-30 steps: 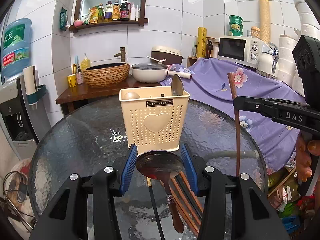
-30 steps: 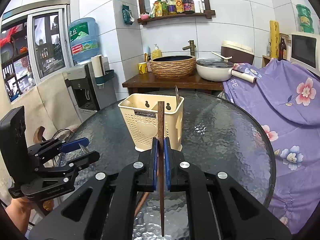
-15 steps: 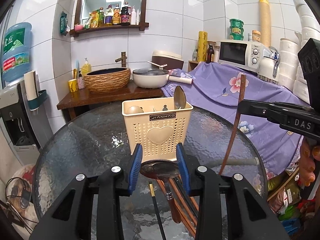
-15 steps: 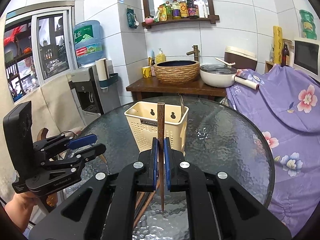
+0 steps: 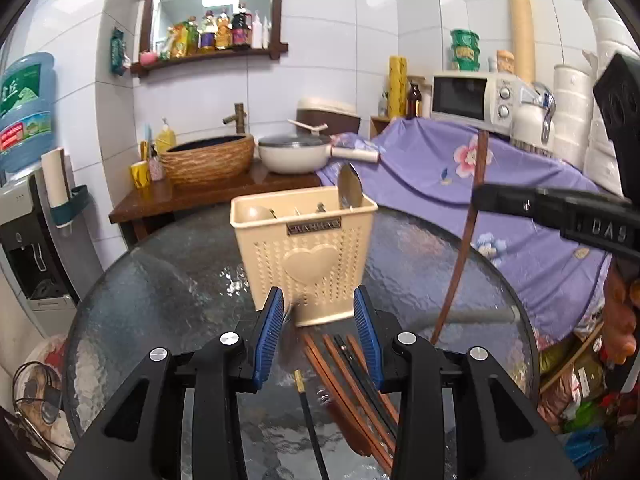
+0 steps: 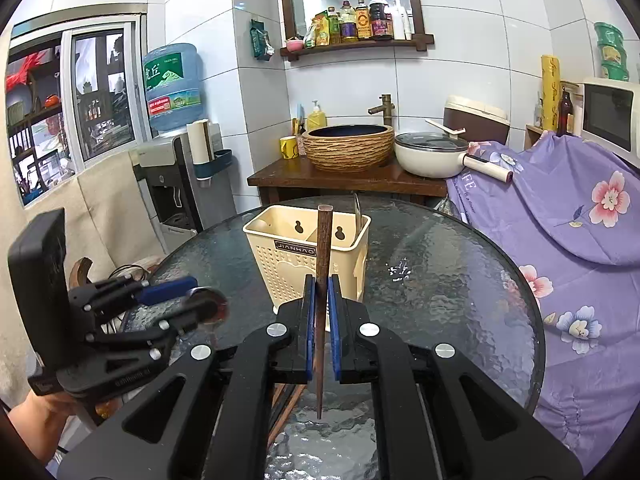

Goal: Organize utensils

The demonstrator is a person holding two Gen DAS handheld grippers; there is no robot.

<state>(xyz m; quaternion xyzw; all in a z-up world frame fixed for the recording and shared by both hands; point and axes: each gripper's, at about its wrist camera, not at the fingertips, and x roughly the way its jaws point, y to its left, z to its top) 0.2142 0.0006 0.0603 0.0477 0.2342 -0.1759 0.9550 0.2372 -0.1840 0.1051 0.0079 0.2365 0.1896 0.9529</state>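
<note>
Right gripper [image 6: 321, 322]: pressed together on a brown chopstick [image 6: 322, 264], pinched around mid-length and held upright with the thin tip pointing down. That is the posture it needs in order to drop end-first into a slot.

Chopstick position: lifted clear of the counter [image 6: 448, 280] and in front of the caddy, not yet over its opening. In the left wrist view it [image 5: 464, 240] leans slightly.

Left gripper [image 5: 319, 334]: jaws spread in its own view, with only a blur between the pads. In the right wrist view a round spoon bowl [image 6: 208, 304] sits at its tips [image 6: 188, 300]. Whether it is clamped there cannot be told.

Utensil caddy [image 5: 304, 256]: cream, perforated and upright near the middle of the counter, divided into compartments so that the kinds stay apart. A metal spoon [image 5: 349, 190] stands at its right end and a rounded utensil [image 5: 250, 212] at its left end.

Loose utensils [image 5: 352, 384]: brown and black sticks lie flat, fanned out at the near edge of the counter just in front of the caddy, waiting to be sorted.

Stage: judged to be partway through; the held chopstick looks next for a slot.
</note>
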